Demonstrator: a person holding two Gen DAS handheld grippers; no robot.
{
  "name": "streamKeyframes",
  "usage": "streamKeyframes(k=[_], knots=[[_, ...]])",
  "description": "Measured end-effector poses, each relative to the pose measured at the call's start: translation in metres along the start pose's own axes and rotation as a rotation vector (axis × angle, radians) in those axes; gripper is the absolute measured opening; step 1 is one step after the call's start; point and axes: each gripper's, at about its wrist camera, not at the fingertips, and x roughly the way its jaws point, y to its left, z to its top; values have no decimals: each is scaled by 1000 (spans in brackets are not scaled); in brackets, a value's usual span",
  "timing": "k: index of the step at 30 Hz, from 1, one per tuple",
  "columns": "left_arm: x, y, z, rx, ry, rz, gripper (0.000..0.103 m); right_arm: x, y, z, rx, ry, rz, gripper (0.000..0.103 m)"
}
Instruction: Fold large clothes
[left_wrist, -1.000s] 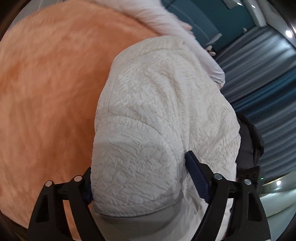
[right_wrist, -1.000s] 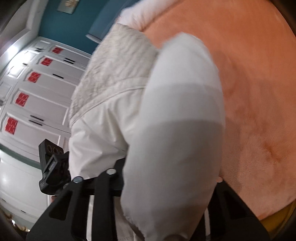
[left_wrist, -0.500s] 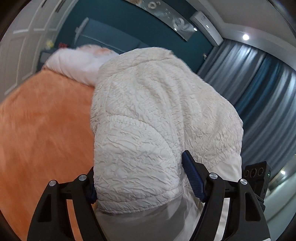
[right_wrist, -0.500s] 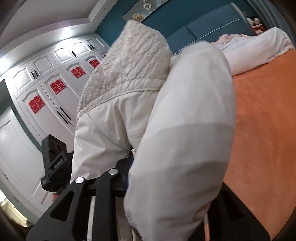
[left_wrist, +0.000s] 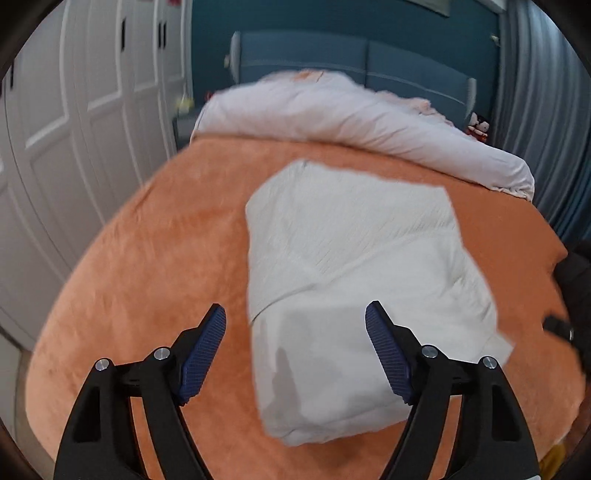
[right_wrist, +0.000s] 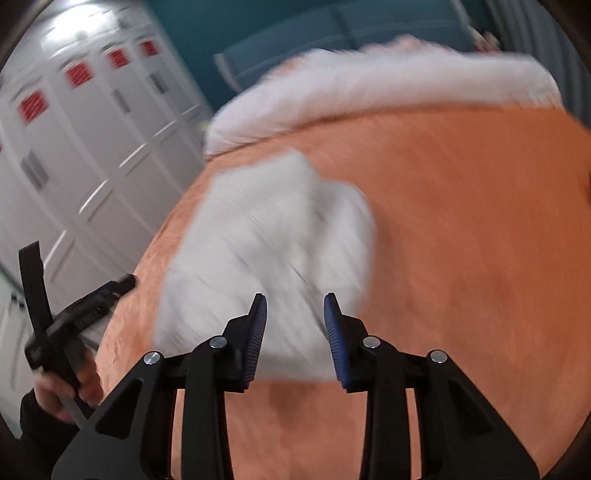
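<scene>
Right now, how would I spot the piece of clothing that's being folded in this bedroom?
Find the bed with the orange blanket. In its middle lies a folded cream-white jacket, a compact bundle with a crinkly quilted surface. The other pale thing, a long rolled duvet, lies across the head end.

Seeing my left gripper: black angular frame, silver screws, ribbed blue fingers. Right gripper matching. Hand wearing black sleeve.
</scene>
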Motion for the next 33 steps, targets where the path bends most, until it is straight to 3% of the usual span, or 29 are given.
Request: streamKeyframes(k=[4, 6, 8, 10, 12, 15, 18, 20, 21, 22, 25, 33], knots=[[23, -17, 5, 19, 17, 14, 77, 39, 27, 22, -104, 26, -15, 30], [43, -21, -5, 31, 56, 36, 77, 75, 23, 16, -130, 91, -109, 19], [61, -18, -19, 32, 110, 65, 77, 105, -2, -17, -91, 185, -205, 18], [67, -14, -36, 25, 137, 69, 81, 116, -30, -56, -4, 247, -185, 11], [73, -9, -54, 22, 151, 57, 86, 113, -41, -93, 2, 252, -161, 9], [64, -10, -67, 14, 131, 87, 87, 95, -35, -96, 6, 230, -181, 9], [46, -10, -69, -20, 111, 120, 86, 65, -15, -85, -26, 146, -204, 15], [29, -11, -71, -31, 86, 157, 86, 47, -3, -82, -56, 112, -220, 27], [22, -13, -71, -32, 77, 173, 86, 42, 3, -81, -65, 100, -233, 45], [14, -14, -73, -33, 69, 190, 87, 38, 9, -79, -71, 86, -246, 56], [-4, -18, -79, -43, 63, 221, 88, 25, 29, -82, -99, 54, -287, 59], [-31, -24, -100, -54, 71, 223, 88, -2, 33, -108, -95, 19, -362, 68]])
